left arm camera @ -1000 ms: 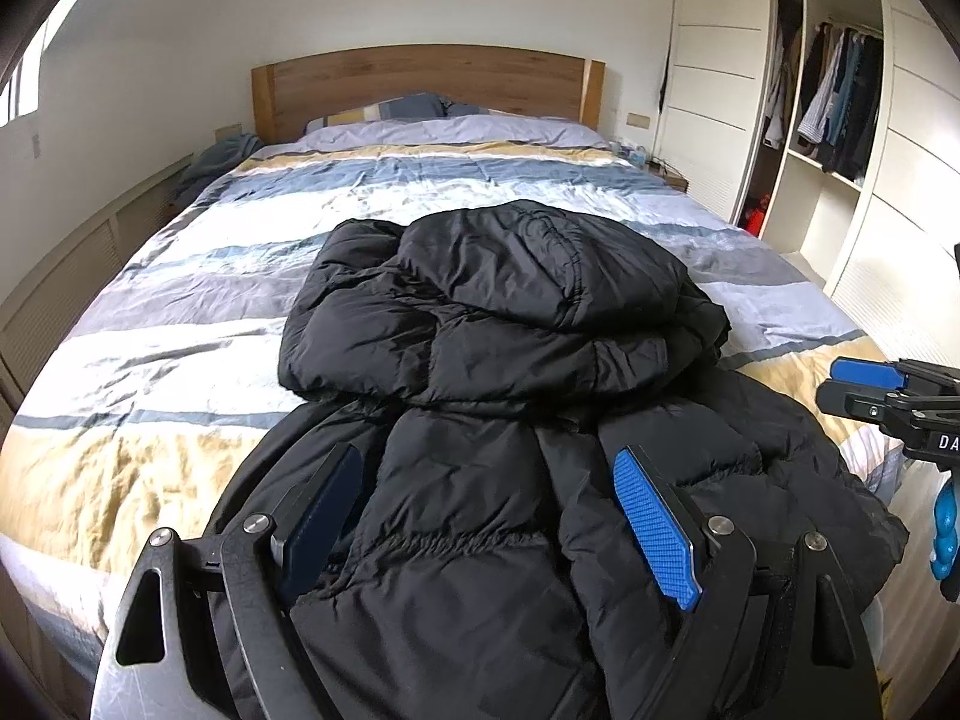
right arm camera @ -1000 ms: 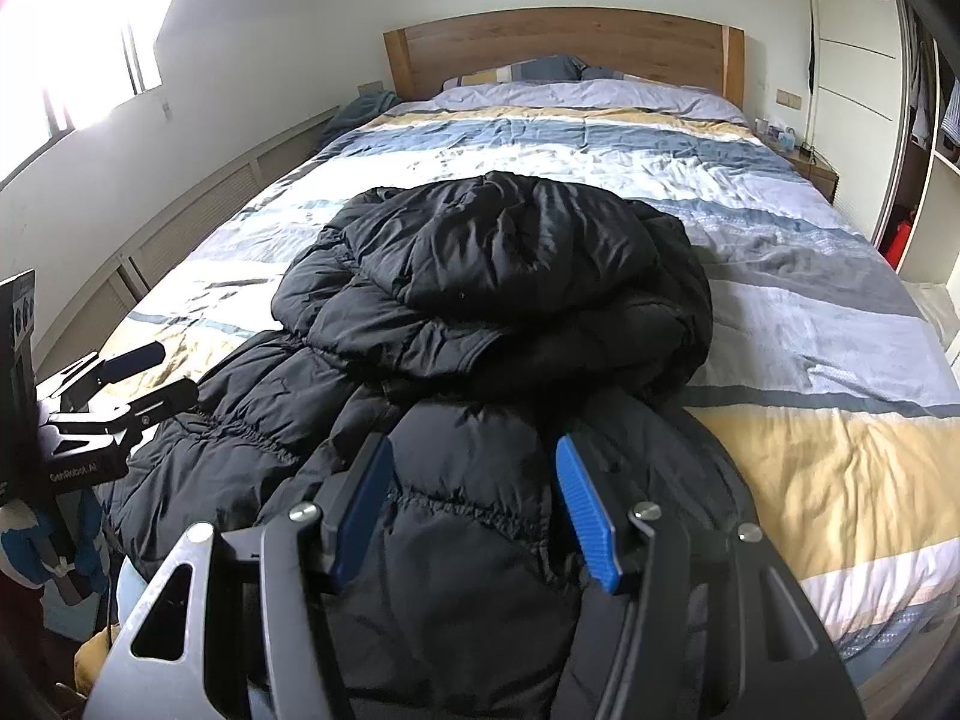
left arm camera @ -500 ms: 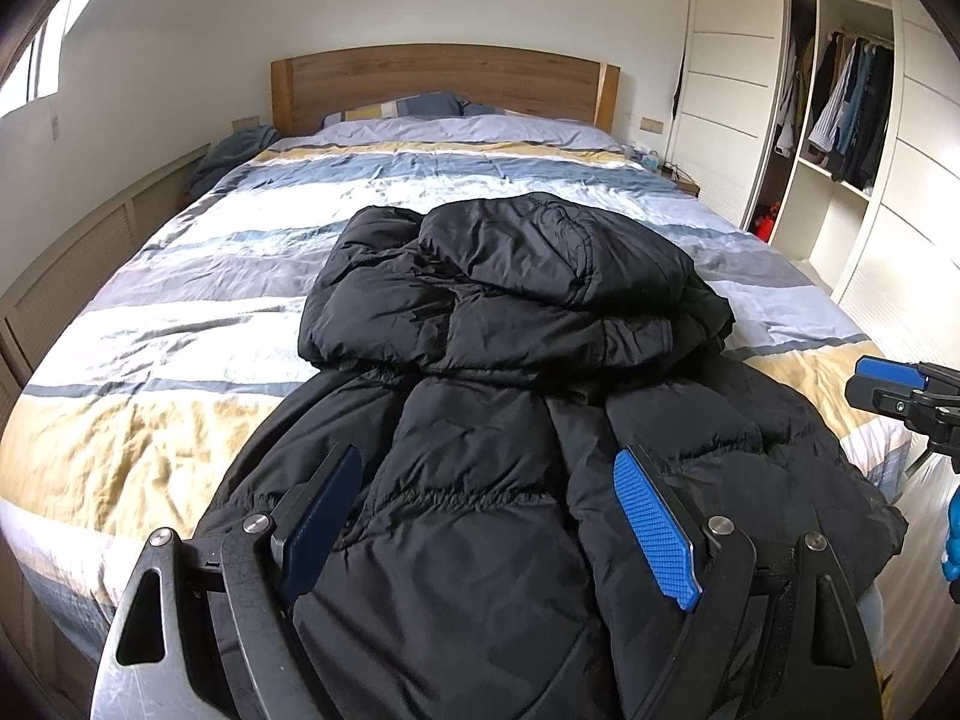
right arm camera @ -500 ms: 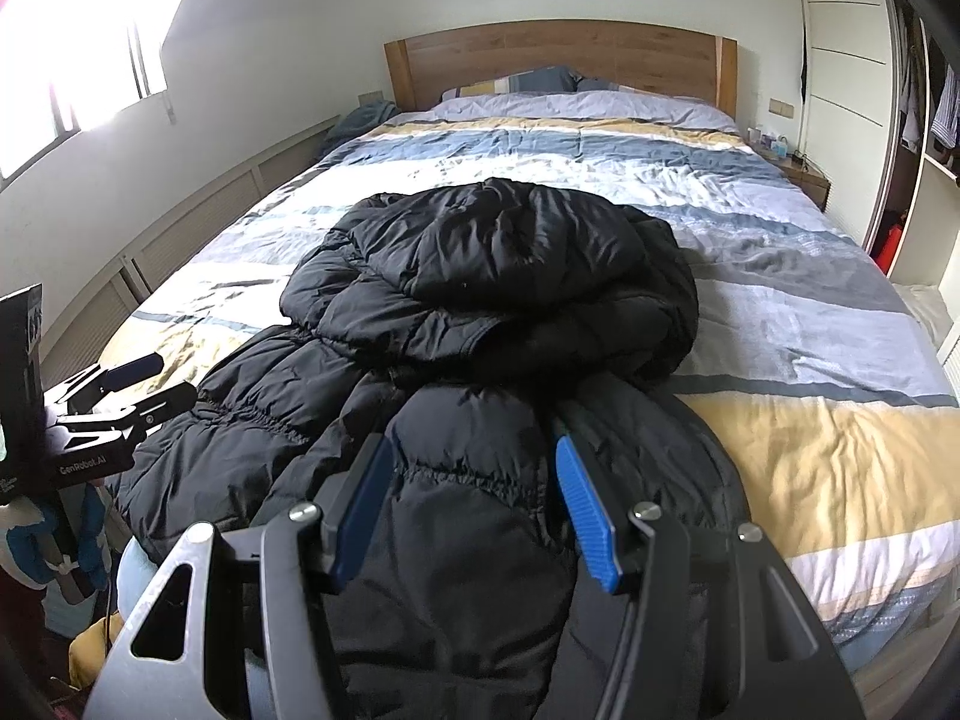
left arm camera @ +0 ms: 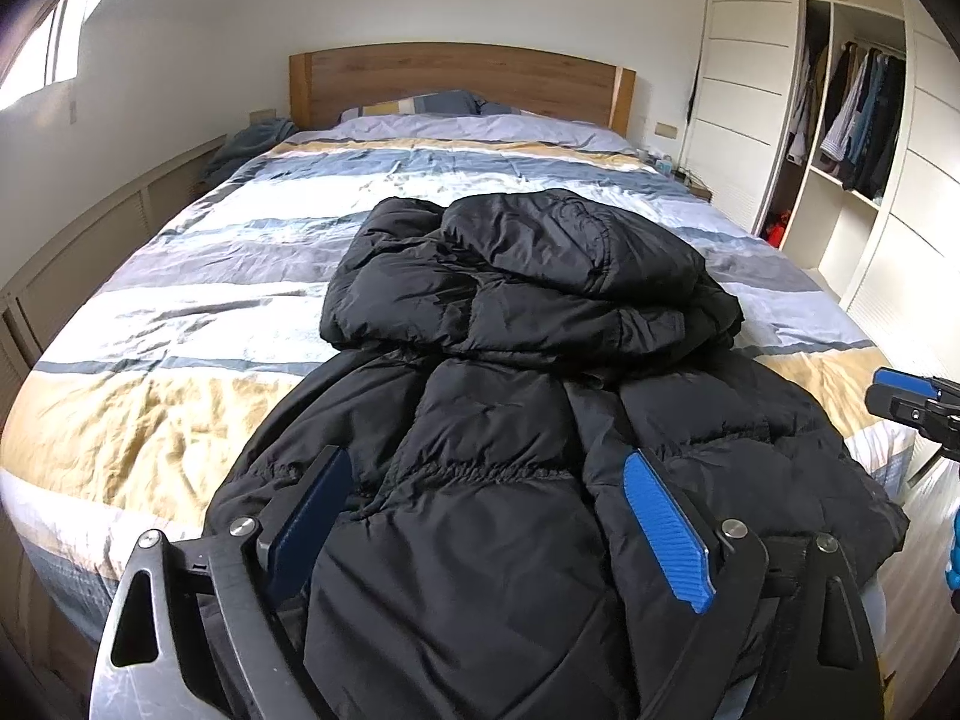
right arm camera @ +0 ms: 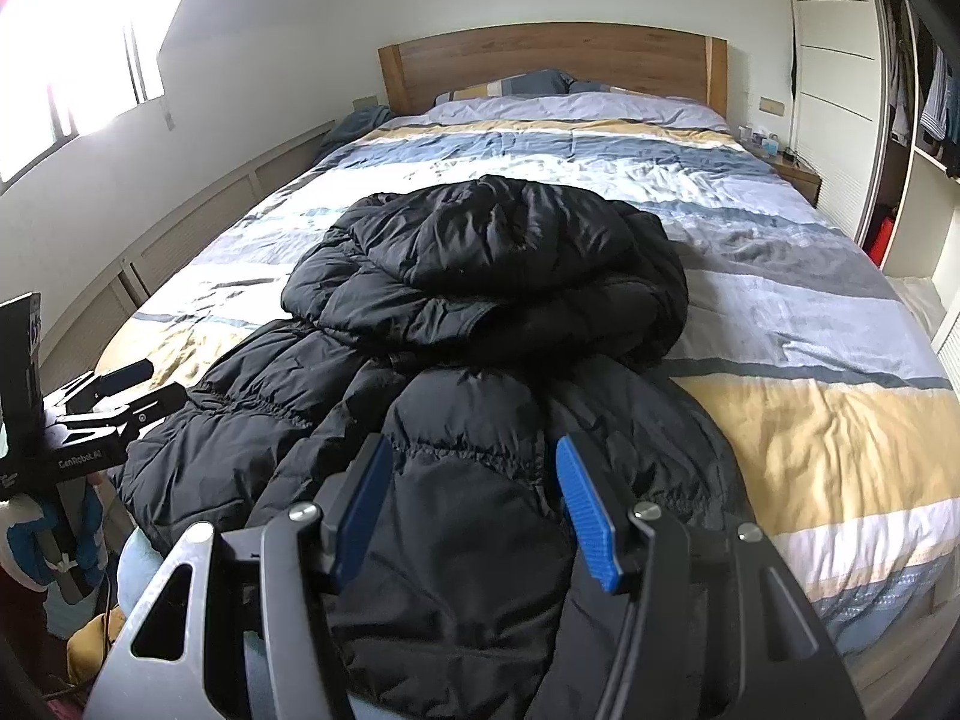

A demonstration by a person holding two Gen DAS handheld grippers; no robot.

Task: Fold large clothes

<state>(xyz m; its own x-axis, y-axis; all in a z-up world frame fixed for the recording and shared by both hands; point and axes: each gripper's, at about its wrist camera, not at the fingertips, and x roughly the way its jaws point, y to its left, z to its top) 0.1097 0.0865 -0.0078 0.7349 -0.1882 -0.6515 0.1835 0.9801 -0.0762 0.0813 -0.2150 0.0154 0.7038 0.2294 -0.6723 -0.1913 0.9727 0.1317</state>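
A black puffer jacket (left arm camera: 528, 312) lies on the striped bed, its hood and upper half folded back into a thick bundle (right arm camera: 486, 276). Its lower half spreads toward the foot and hangs over the edge. My left gripper (left arm camera: 480, 516) hovers over the hem with its jaws opening wide; fabric lies below and between the fingers, but the pads do not press on it. My right gripper (right arm camera: 468, 510) stands open over the hem further right, both blue pads bare. Each gripper also shows in the other view, the right gripper (left arm camera: 876, 390) and the left gripper (right arm camera: 165, 381), with nothing in its fingers.
The bed (left arm camera: 180, 324) has a wooden headboard (left arm camera: 456, 84) and pillows at the far end. An open wardrobe with hanging clothes (left arm camera: 852, 120) lines the right wall. Low panelled cabinets (right arm camera: 198, 240) run under the window on the left. A nightstand (right arm camera: 792, 174) stands by the headboard.
Both grippers have drawn back a little from the jacket, so it looks smaller and farther off. The jacket itself has not moved on the bed.
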